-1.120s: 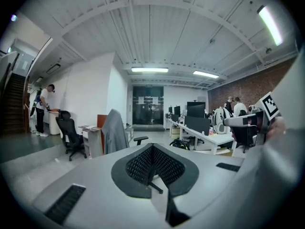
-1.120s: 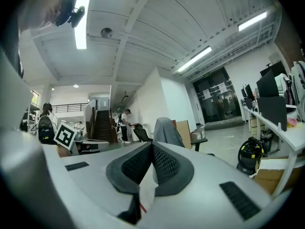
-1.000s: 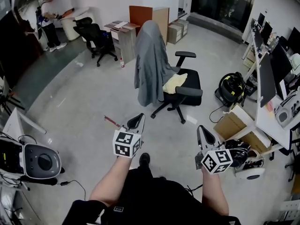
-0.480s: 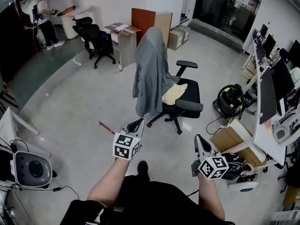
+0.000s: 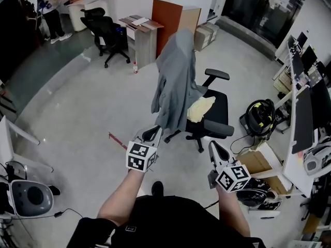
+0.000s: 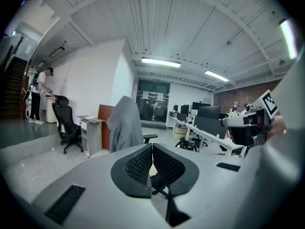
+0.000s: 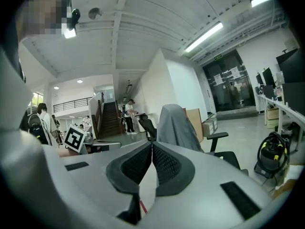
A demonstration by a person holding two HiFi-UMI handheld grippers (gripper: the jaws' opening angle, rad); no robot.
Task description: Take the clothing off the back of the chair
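In the head view, the left gripper (image 5: 153,132) and the right gripper (image 5: 212,144) are held out side by side above the pale floor (image 5: 77,118), each on a bare forearm. Both are well apart from the office chair (image 5: 218,112), which stands at about 12 o'clock from them. The grey garment (image 5: 176,81) is draped over the top of the chair's backrest. It hangs down the back toward the wheeled base, on the chair's 9 o'clock side. A yellow cushion (image 5: 200,107) lies on the seat, at the garment's 3 o'clock. A black-and-yellow vacuum (image 5: 260,115) sits at the chair's 3 o'clock. A second black chair (image 5: 106,32) stands far off at 10 o'clock, by a small surface (image 5: 140,26). A person (image 5: 49,6) stands in the far corner at 11 o'clock.

In the left gripper view, the dark ribbed fingers (image 6: 138,168) are clenched together with nothing between them. The draped garment rises beyond them at 11 o'clock, well clear of the tips, and the other gripper shows at 3 o'clock.

In the right gripper view, the fingers (image 7: 167,168) are likewise pressed tip to tip and hold nothing. The garment on the chair back stands past them at 1 o'clock, untouched. The left gripper's marker cube shows at 9 o'clock.
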